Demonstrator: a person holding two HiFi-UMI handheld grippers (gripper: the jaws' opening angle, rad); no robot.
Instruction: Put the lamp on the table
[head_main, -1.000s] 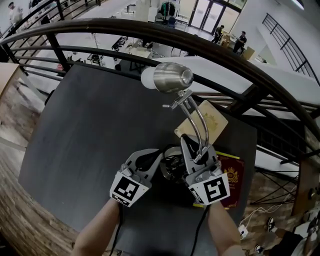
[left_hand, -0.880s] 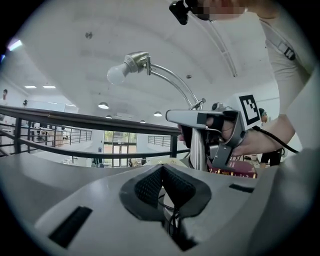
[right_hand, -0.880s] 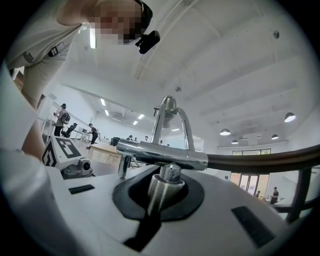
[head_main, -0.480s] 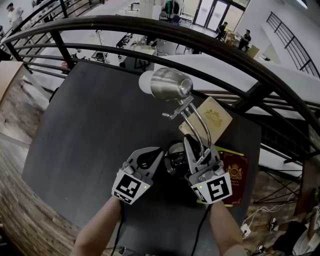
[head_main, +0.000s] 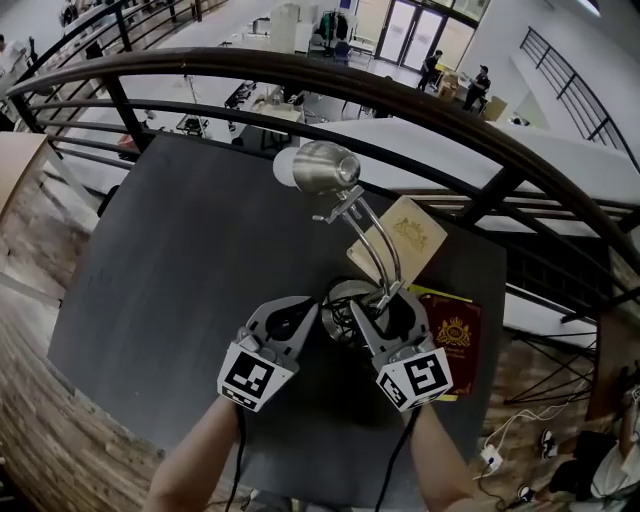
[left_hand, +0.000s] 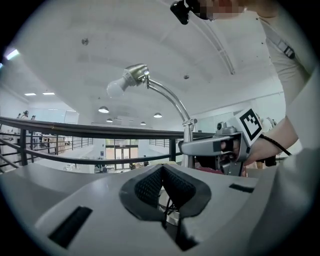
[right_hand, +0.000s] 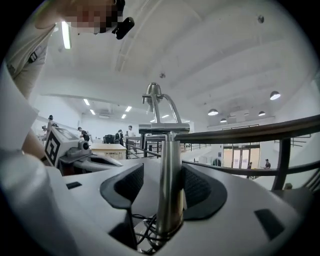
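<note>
A silver gooseneck lamp stands upright on the dark table. Its round base has a black cord coiled beside it. My right gripper is open around the lower stem; its jaws have just been opening, and the pads stand off the metal. My left gripper is shut just left of the base, with nothing seen held. In the left gripper view the lamp head rises above the right gripper. Cord strands show past the closed left tips.
A dark red booklet and a tan card lie on the table right of the lamp. A black metal railing curves along the table's far edge, with a drop to a hall below. Wood floor borders the table's left side.
The right jaws have let go of the lamp stem and opened. The lamp has come down and now stands on its base. Both grippers shifted slightly.
</note>
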